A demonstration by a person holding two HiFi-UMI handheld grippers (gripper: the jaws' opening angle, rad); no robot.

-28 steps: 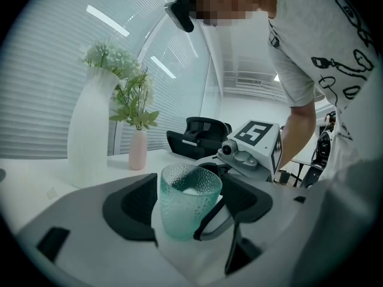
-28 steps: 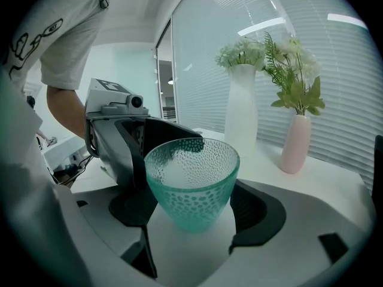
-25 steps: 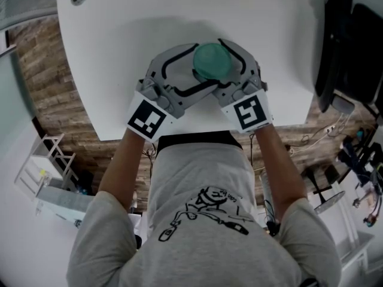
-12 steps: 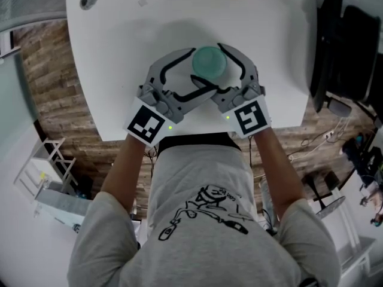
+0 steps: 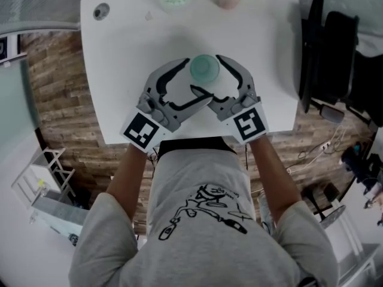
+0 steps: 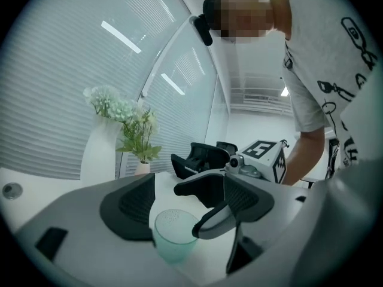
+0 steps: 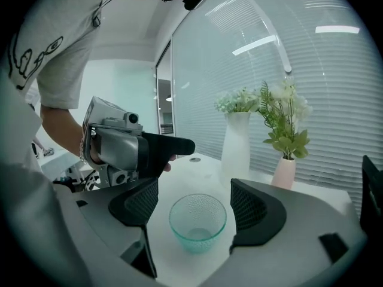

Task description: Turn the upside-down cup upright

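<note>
I am holding both grippers over the white table (image 5: 119,52), angled in toward each other, with the cup (image 7: 197,223) between them. My right gripper (image 7: 196,203) is standing with its jaws spread. The cup is sitting midway between its two dark pads, with a gap of bare table showing on each side. The cup is a clear teal one, standing upright on the table with its mouth open to the top, so I am seeing down to its bottom.

My left gripper (image 6: 182,202) is also standing with its jaws apart, and the same cup is showing low between them, close against the pad on its left side. I cannot tell whether it is touching that pad. A finger of my right gripper is crossing in front of the cup on the other side.

Beyond my right gripper's jaws, farther along the table, a white vase (image 7: 234,139) of pale flowers and a small pink pot (image 7: 283,172) with a green plant are standing side by side.
</note>
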